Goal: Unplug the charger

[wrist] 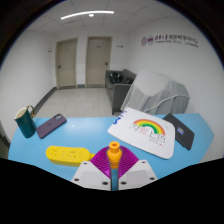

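My gripper (pixel 113 163) is shut on a small orange charger (pixel 114 151). Both purple pads (pixel 98 167) press on its sides, and its rounded top sticks up just above the fingertips. The charger is held over the blue table (pixel 30 148), with no socket touching it. A yellow power strip (pixel 68 154) lies flat on the table, just left of the fingers and apart from the charger. No cable shows on the charger.
A white sheet with a rainbow drawing (pixel 148 130) lies ahead to the right, with a dark notebook (pixel 184 131) beyond it. A dark phone (pixel 52 123) and a teal cup (pixel 25 121) stand at the left. A plastic-covered chair (pixel 160 95) stands behind the table.
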The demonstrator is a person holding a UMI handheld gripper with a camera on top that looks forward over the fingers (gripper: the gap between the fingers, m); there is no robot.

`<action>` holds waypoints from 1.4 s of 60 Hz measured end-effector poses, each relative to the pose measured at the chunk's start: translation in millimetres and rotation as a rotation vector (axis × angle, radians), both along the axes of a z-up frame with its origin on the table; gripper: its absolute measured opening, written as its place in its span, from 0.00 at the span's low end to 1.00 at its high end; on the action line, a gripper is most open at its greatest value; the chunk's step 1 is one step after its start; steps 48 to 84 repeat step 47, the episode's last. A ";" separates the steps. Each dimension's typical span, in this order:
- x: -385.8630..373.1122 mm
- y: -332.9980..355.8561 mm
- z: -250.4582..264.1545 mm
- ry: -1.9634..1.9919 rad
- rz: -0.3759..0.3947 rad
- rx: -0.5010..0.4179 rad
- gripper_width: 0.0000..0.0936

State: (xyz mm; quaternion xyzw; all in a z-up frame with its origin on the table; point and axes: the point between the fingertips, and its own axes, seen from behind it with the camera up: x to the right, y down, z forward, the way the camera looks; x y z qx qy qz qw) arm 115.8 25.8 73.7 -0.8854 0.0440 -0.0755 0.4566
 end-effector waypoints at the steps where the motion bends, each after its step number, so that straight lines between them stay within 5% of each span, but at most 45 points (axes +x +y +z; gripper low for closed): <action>1: 4.6 -3.7 -12.5 0.008 0.000 -0.027 0.06; 8: 25.2 -10.1 -57.1 0.032 0.043 -0.091 0.06; 22: 1.9 -8.6 -81.7 0.142 0.238 -0.141 0.28; 25: 4.3 -10.0 -78.5 0.151 0.248 -0.124 0.45; 29: 5.6 -16.5 -71.3 0.174 0.269 -0.110 0.83; 32: 7.1 -23.8 -64.5 0.195 0.287 -0.100 0.88; 47: 45.6 -68.3 -21.0 0.237 0.281 -0.039 0.88; 84: 45.6 -68.3 -21.0 0.237 0.281 -0.039 0.88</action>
